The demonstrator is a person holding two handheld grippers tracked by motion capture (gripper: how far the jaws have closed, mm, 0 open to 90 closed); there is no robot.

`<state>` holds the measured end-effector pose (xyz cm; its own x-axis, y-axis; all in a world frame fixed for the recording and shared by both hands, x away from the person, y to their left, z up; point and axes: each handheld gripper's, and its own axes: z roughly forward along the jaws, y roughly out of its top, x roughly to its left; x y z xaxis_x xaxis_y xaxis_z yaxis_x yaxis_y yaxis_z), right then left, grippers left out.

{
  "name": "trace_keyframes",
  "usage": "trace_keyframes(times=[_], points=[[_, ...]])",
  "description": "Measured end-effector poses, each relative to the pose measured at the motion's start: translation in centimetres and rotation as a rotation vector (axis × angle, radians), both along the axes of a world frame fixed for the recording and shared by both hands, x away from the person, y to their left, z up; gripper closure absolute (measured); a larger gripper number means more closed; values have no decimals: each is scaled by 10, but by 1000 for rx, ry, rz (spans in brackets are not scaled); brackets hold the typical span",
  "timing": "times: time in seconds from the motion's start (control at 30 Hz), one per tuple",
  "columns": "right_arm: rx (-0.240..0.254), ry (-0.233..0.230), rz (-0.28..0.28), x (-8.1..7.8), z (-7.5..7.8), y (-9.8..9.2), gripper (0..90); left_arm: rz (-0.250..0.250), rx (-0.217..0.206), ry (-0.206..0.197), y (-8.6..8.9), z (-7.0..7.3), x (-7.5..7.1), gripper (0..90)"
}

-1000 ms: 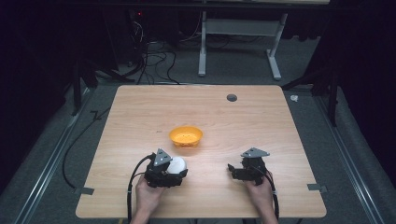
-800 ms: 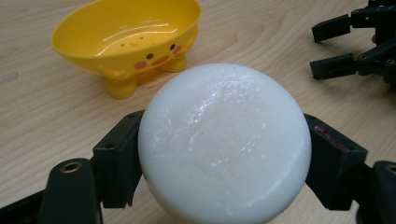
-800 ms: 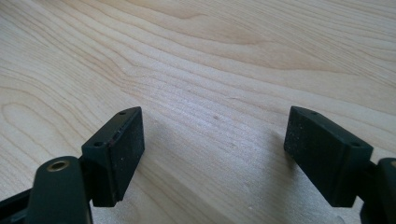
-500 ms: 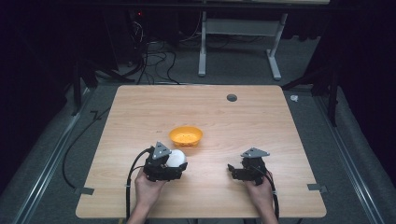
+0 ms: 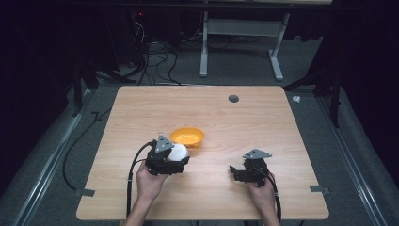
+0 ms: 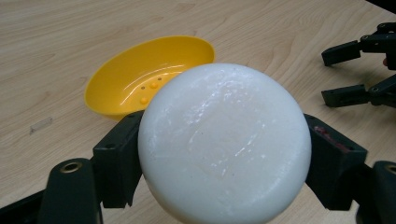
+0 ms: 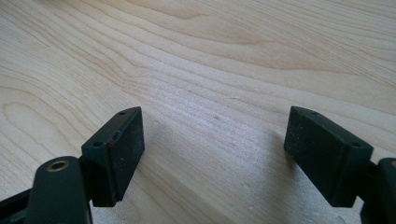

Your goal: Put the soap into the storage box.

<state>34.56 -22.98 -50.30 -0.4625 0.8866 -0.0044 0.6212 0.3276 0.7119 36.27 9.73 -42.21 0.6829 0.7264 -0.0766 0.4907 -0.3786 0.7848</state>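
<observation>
Now: white ball [image 6: 224, 144] clamped in left gripper [image 5: 170, 159] (yellow bowl [image 5: 187, 137] just behind), right gripper [image 5: 240, 172] wide open, empty.

The tabletop [image 5: 282, 141] is pale wood, or a wood-look laminate, with a clear streaked grain and a smooth, low-sheen face. In the left gripper view the ball [image 6: 224, 144], at the centre of the frame, looks like white plastic or wax, smooth and softly glossy with faint scuffs. The bowl [image 6: 144, 79], upper left of it, is glossy yellow plastic. The fingers [image 7: 116, 154] in the right gripper view are matt black plastic with a fine grainy texture. Each gripper in the high view carries a dull grey plate [image 5: 257, 154].
</observation>
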Motion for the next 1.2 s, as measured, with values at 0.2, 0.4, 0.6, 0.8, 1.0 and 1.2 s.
trace_keyframes(times=[0.2, 0.4, 0.6, 0.8, 1.0, 1.2], points=[[0, 0, 0, 0, 0, 0, 211, -1, 8, -13, -3, 7, 6, 245], [1, 0, 0, 0, 0, 0, 211, 6, -19, -1, -4, 12, 17, 245], [1, 0, 0, 0, 0, 0, 211, 12, -13, 6, -7, 16, 27, 245], [2, 0, 0, 0, 0, 0, 211, 14, -4, 17, -10, 18, 36, 245], [1, -1, 0, 0, 0, 0, 211, 40, -1, 22, -11, 18, 46, 244], [2, 1, -1, 0, 0, 0, 212, 45, -1, 33, -12, 16, 54, 244]])
